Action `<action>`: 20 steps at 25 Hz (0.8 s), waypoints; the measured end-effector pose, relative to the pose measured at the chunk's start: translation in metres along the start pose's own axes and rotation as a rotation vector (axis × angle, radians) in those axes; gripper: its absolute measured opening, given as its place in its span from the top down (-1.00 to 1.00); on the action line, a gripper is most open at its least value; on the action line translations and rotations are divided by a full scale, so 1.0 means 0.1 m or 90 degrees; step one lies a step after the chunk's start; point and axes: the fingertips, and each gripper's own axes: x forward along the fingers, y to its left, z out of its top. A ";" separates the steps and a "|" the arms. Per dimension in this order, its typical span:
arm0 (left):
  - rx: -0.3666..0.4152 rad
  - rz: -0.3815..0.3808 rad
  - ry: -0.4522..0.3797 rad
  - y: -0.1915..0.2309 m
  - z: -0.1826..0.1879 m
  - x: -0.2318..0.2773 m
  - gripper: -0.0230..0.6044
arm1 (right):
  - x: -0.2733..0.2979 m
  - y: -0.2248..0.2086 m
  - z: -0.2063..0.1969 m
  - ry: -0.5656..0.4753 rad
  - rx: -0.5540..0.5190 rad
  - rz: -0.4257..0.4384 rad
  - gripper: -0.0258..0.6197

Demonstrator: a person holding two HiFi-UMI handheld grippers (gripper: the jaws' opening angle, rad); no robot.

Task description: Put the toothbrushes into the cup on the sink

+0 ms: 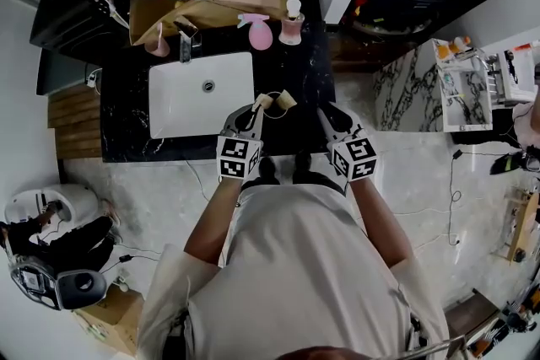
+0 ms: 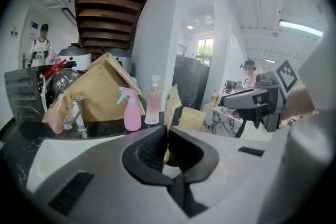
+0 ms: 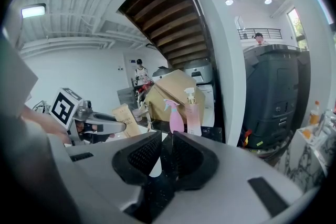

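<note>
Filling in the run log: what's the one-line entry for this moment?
left gripper: shut on beige packet | right gripper: open, empty | both over black counter, beside sink

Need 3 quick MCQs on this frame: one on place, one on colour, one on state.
1. Where does the pink spray bottle stand?
A. In the sink basin
B. On the black counter behind the basin, beside the pump bottle
C. On the floor

2. What colour is the sink basin?
A. White
B. Black
C. Pink

3. How do the right gripper's jaws stand?
A. Clamped on the spray bottle
B. Apart, with nothing between them
C. Clamped on the faucet

Answers:
1. B: the pink spray bottle is on the black counter, next to the pump bottle.
2. A: the sink basin is white against the dark counter.
3. B: the right gripper view shows a gap at the right gripper, with only counter visible through it.
</note>
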 end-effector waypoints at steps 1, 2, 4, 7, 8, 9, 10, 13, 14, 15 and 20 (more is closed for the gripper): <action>0.003 -0.001 0.003 -0.01 -0.01 0.02 0.90 | 0.00 0.00 0.00 0.001 -0.001 0.000 0.66; 0.005 -0.002 0.006 -0.02 -0.03 0.04 0.90 | 0.00 0.00 -0.01 0.002 -0.002 0.000 0.66; 0.010 -0.003 0.011 -0.02 -0.06 0.08 0.90 | 0.01 0.01 -0.01 0.002 -0.003 -0.001 0.66; 0.019 -0.003 0.018 -0.03 -0.09 0.13 0.90 | 0.01 0.01 -0.01 0.003 -0.002 -0.001 0.66; 0.021 -0.004 0.020 -0.04 -0.10 0.15 0.90 | 0.01 0.01 -0.01 0.005 -0.003 -0.002 0.66; 0.022 -0.004 0.021 -0.04 -0.11 0.17 0.90 | 0.01 0.01 -0.01 0.006 -0.003 -0.002 0.66; 0.022 -0.004 0.020 -0.03 -0.12 0.18 0.90 | 0.01 0.01 -0.02 0.008 -0.002 -0.003 0.66; 0.024 -0.004 0.015 -0.01 -0.13 0.22 0.89 | 0.01 0.01 -0.03 0.010 -0.002 -0.005 0.66; 0.026 -0.003 0.015 0.00 -0.14 0.23 0.89 | 0.02 0.01 -0.03 0.010 -0.002 -0.006 0.66; 0.028 -0.002 0.016 0.00 -0.14 0.24 0.89 | 0.02 0.01 -0.03 0.010 -0.002 -0.005 0.66; 0.046 0.000 0.031 0.00 -0.23 0.29 0.89 | 0.03 0.01 -0.05 0.014 0.000 -0.005 0.66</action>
